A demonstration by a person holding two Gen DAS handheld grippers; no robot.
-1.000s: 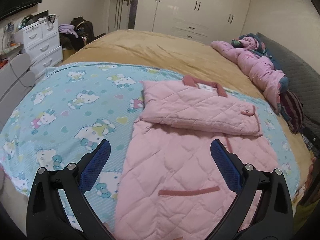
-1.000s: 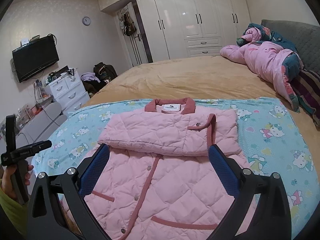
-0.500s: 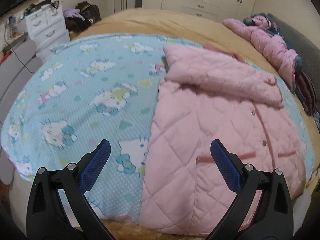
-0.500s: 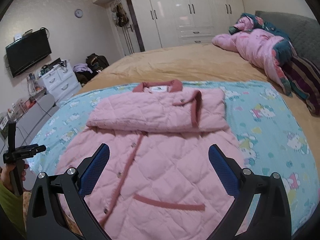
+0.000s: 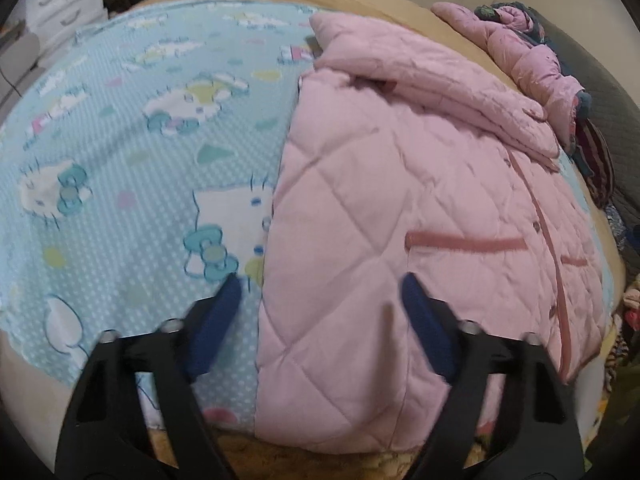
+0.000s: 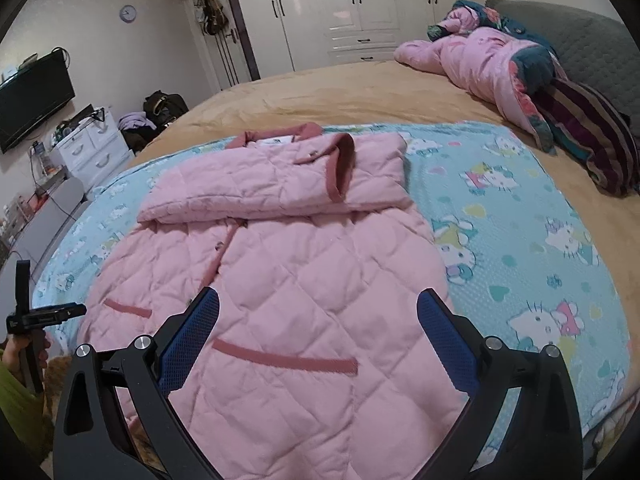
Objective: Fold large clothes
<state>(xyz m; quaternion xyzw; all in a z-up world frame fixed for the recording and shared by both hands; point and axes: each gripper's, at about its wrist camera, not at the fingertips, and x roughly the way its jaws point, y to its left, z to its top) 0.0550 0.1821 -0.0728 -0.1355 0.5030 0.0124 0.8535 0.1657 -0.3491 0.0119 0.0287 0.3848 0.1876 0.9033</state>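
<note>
A pink quilted jacket [image 5: 420,184] lies face up on a blue cartoon-cat blanket [image 5: 120,152], its sleeves folded across the chest. It also shows in the right wrist view [image 6: 304,264]. My left gripper [image 5: 320,300] is open and empty, low over the jacket's lower left hem corner, one finger over the blanket and one over the jacket. My right gripper [image 6: 318,320] is open and empty above the jacket's lower right part, near a pocket trim [image 6: 284,358]. The left gripper also shows at the left edge of the right wrist view [image 6: 44,316].
The blanket [image 6: 520,240] covers a tan bed [image 6: 340,92]. A pile of pink and striped clothes [image 6: 520,76] lies at the bed's far right. White drawers [image 6: 92,152], a TV [image 6: 32,100] and wardrobes [image 6: 340,4] line the walls.
The left gripper has dropped and moved in close to the jacket's lower left hem. The right gripper has moved down and nearer to the jacket's lower part. Both stay open.
</note>
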